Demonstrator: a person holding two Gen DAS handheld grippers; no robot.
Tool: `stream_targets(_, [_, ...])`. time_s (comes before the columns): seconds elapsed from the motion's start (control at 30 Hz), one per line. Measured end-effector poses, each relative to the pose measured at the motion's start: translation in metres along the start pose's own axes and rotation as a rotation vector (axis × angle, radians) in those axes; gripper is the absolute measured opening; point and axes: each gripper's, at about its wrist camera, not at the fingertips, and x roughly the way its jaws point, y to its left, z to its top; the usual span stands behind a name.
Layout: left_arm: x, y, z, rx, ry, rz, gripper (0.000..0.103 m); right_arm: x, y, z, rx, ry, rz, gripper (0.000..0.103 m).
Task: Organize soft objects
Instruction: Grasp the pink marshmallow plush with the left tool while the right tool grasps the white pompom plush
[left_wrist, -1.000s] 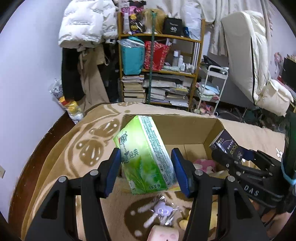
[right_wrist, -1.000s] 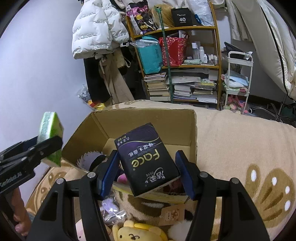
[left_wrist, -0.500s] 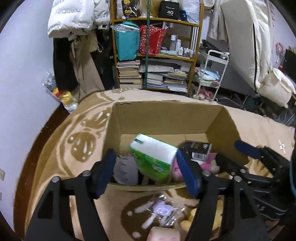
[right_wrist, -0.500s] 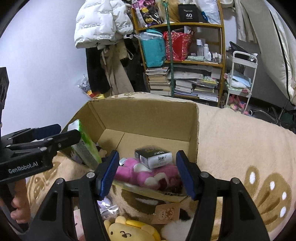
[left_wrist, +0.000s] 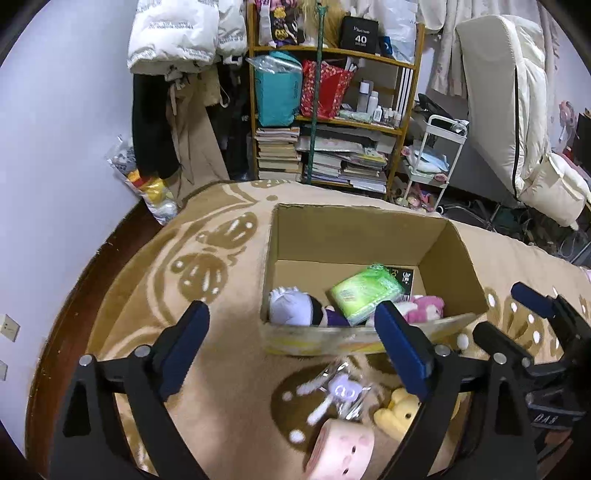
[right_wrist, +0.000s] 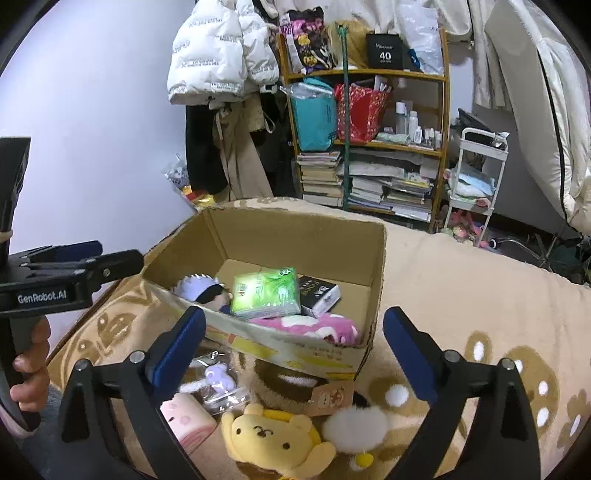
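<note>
An open cardboard box (left_wrist: 354, 236) (right_wrist: 295, 236) sits on the beige blanket. Inside lie a green tissue pack (left_wrist: 365, 293) (right_wrist: 266, 291), a black tissue pack (right_wrist: 319, 293), a pink plush (right_wrist: 310, 326) and a pale-haired doll (left_wrist: 291, 306). My left gripper (left_wrist: 291, 347) is open and empty, held in front of the box. My right gripper (right_wrist: 295, 350) is open and empty, also in front of the box. Near me lie a yellow bear plush (right_wrist: 273, 439), a pink roll plush (right_wrist: 184, 421) (left_wrist: 340, 450), a bagged purple toy (right_wrist: 218, 380) (left_wrist: 341, 387) and a white pompom (right_wrist: 354, 424).
A crowded wooden shelf (left_wrist: 332, 122) with books and bags stands behind the bed. A white cart (left_wrist: 432, 162) is at its right. Jackets (right_wrist: 218, 55) hang on the left wall. The blanket's left edge drops to a dark wooden frame (left_wrist: 74, 295).
Both grippers opened and let go of the green and black tissue packs, which dropped into the box. Both grippers then pulled back toward me and opened wider.
</note>
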Motion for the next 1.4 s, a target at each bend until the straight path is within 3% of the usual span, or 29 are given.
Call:
stream_targets(0.2, [-0.026, 0.002, -0.024, 0.006, -0.003, 0.021, 0.094, -0.017, 0.004, -0.007, 0.010, -0.001, -0.007, 0.102])
stream_targets(0.6, [-0.051, -0.001, -0.070, 0.014, 0.021, -0.007, 0.095, -0.046, 0.012, -0.035, 0.025, 0.016, 0.019, 0.103])
stream_targets(0.77, [-0.049, -0.006, -0.078, 0.031, 0.039, -0.010, 0.095, -0.051, 0.002, -0.052, 0.092, 0.031, 0.031, 0.103])
stream_targets(1.4, [-0.009, -0.028, -0.104, 0.108, 0.175, -0.016, 0.095, -0.029, -0.011, -0.068, 0.113, 0.114, -0.013, 0.103])
